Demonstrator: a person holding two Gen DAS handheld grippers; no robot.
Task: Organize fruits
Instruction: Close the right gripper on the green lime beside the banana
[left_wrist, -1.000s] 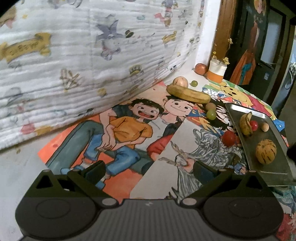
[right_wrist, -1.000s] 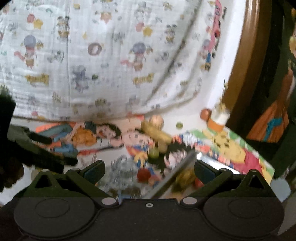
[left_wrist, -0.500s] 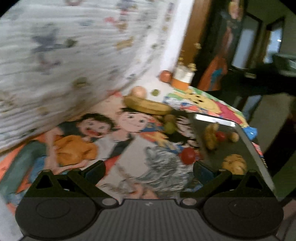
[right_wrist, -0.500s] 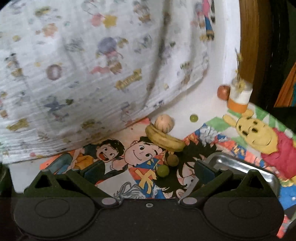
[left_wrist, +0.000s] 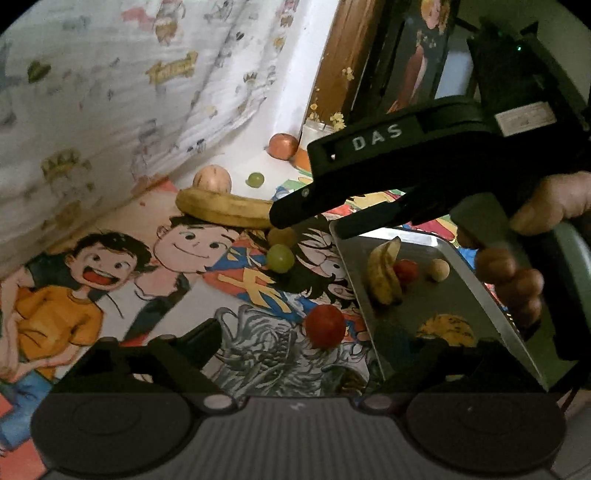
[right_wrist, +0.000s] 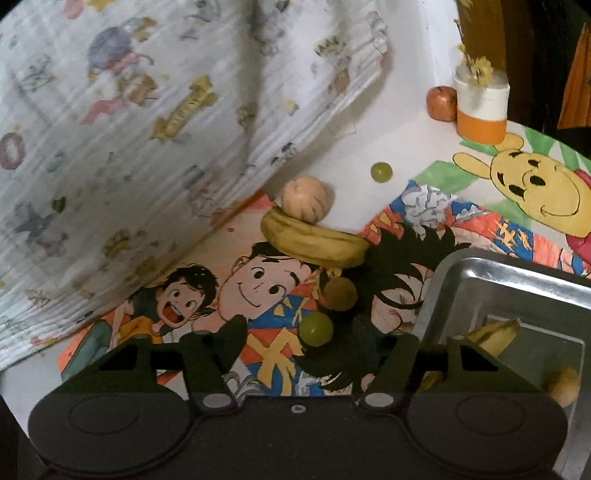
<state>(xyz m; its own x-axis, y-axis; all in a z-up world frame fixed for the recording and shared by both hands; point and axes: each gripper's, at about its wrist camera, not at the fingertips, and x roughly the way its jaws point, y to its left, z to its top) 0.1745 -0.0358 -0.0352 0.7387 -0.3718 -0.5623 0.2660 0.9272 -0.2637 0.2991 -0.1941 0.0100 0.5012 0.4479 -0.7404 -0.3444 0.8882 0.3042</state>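
Green grape (right_wrist: 316, 329) lies on cartoon mat (right_wrist: 258, 280) betw. the spread jaws of right gripper (right_wrist: 308, 338), touching neither; brownish fruit (right_wrist: 340, 293) just beyond it, long banana (right_wrist: 314, 242) and pale round fruit (right_wrist: 304, 199) further back, steel tray (right_wrist: 517, 277) w/ small banana (right_wrist: 491, 338) to the right. Grape round, glossy, pale green; brownish one dull, poss. an olive or date — too dim to tell. Vs. 0.5 s ago: right gripper has come closer to the grape, and now crosses left-wrist view over tray (left_wrist: 480, 295); left gripper (left_wrist: 308, 341) jaws apart, empty, red tomato (left_wrist: 325, 325) betw. them.
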